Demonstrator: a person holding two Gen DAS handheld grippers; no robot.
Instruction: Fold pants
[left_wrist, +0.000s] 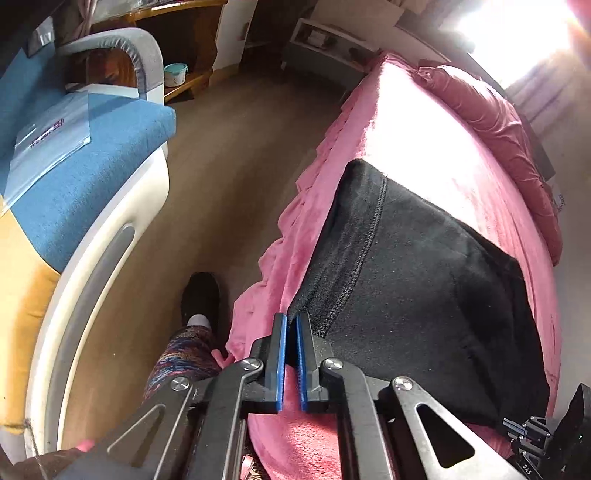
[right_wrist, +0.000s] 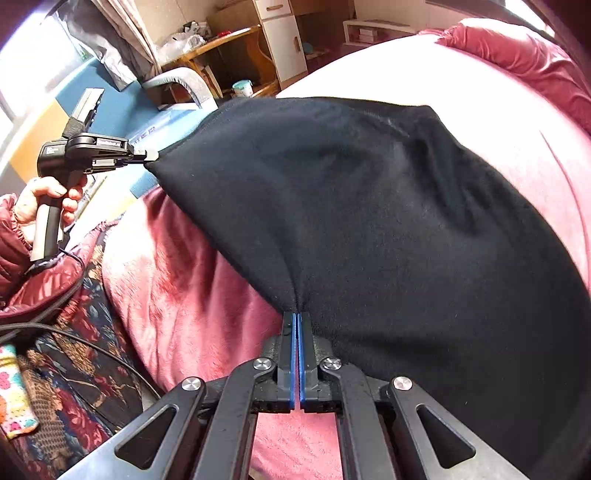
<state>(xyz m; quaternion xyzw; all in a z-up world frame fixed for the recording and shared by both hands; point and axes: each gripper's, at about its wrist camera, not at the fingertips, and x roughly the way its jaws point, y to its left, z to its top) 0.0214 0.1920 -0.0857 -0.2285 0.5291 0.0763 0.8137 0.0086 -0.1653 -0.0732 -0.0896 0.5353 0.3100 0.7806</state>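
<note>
Matt black knit cloth pants (right_wrist: 388, 221) with stitched seam; plush pink fleece bedspread (left_wrist: 424, 122); matt black gripper (right_wrist: 297, 317) fingers, blue rubbery pads (right_wrist: 293, 354).

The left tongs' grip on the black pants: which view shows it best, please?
The right wrist view: the left tongs appear side-on, pinching a corner of the black pants. The left wrist view shows only cloth at its own fingertips.
</note>
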